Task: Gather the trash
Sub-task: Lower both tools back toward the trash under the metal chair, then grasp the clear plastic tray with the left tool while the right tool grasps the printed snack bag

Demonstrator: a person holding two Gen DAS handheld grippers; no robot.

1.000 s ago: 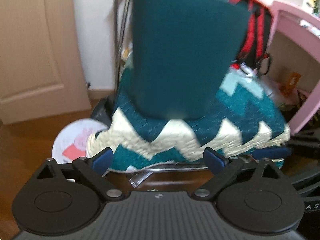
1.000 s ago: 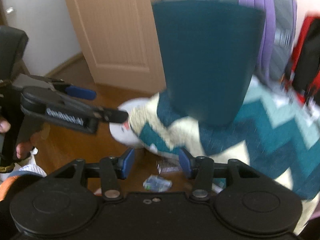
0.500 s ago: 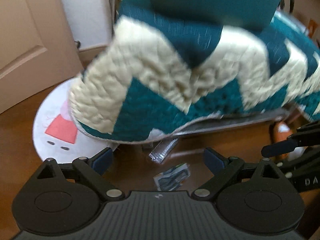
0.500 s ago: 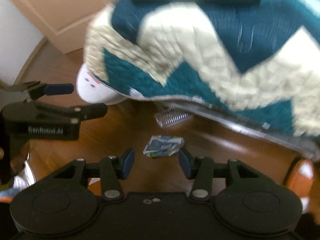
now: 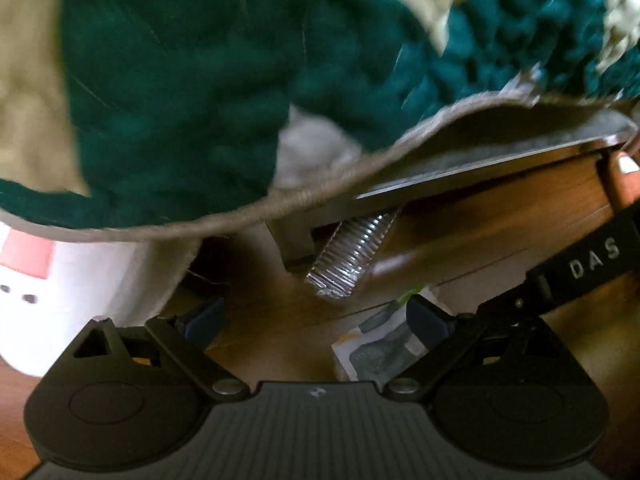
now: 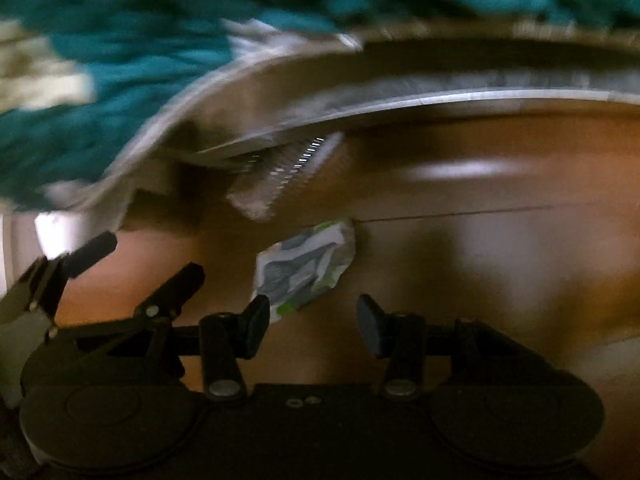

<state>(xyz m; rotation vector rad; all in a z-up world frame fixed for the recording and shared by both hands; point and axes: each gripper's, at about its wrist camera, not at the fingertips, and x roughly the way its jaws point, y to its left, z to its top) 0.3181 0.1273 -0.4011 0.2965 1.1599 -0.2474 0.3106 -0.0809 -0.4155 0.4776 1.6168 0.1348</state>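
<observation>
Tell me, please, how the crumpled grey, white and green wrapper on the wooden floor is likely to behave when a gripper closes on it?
The crumpled grey, white and green wrapper looks thin and creased, so it would probably crush flat rather than resist. It seems light, so a nudge from the right gripper might slide it across the glossy wooden floor.

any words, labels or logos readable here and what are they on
"DAS": white letters on the black arm of the right gripper, seen at the right edge of the left wrist view; the word runs out of frame.
Crumpled wrapper on the wooden floor: grey, white and green print, too blurred to read.
Ribbed clear plastic piece: no text seen.
White plate: a drawing only, no words.
</observation>
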